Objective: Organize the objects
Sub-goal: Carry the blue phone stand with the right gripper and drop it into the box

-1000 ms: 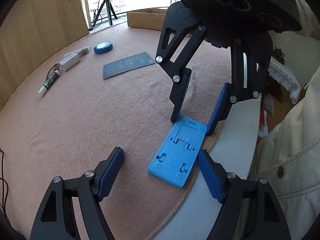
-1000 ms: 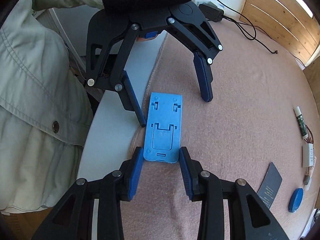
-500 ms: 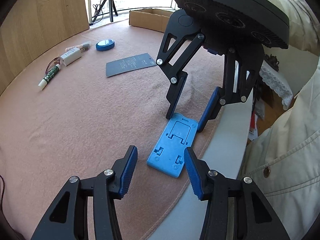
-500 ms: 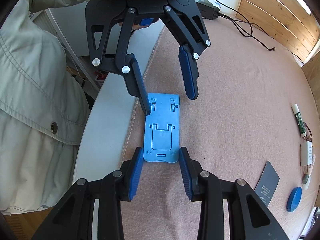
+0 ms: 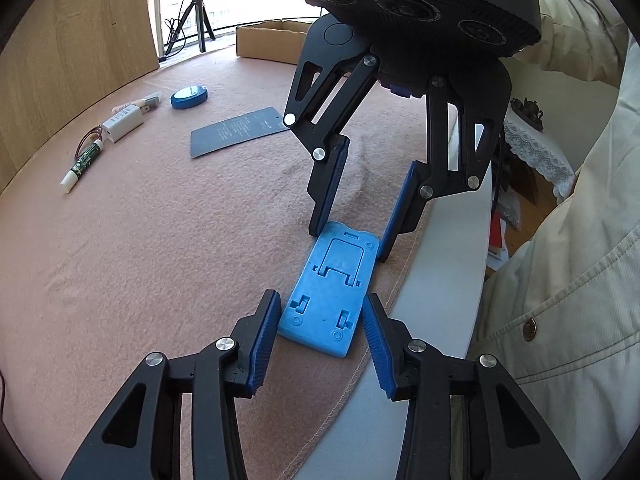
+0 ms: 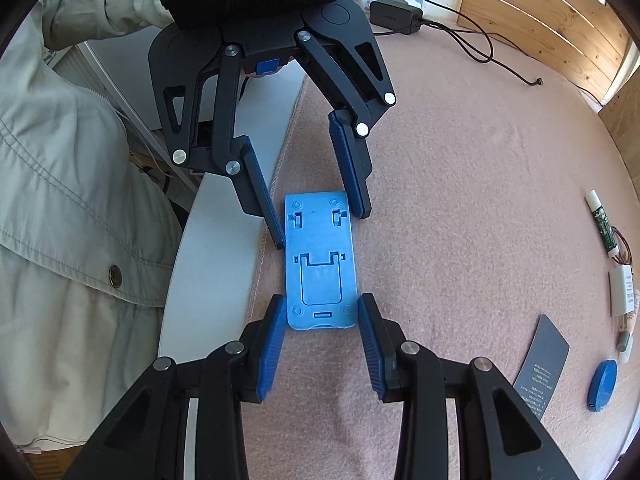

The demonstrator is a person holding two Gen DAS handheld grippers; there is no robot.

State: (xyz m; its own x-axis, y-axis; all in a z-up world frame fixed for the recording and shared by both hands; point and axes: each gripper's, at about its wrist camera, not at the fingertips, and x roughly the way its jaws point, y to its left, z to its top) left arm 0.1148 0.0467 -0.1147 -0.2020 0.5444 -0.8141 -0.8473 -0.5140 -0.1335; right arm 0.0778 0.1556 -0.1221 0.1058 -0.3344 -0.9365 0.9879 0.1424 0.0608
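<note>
Wrist views close, facing oppositely; sharing blue stand [image 5: 330, 288]

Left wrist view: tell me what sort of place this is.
Probably a room at home used for recording: a table under a pink felt cloth, a ring light on a tripod by the window, and a lace-covered stand beside it.

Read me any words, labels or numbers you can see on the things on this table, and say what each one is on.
Nothing can be quoted with confidence.
Dark card: several lines of small white print, too small to read.
White adapter: faint print on its side, blurred.
Green and white tube: patterned label, unreadable.
Blue folding stand: only moulded slots and circles, no text.
Round blue lid: no legible marking.
</note>
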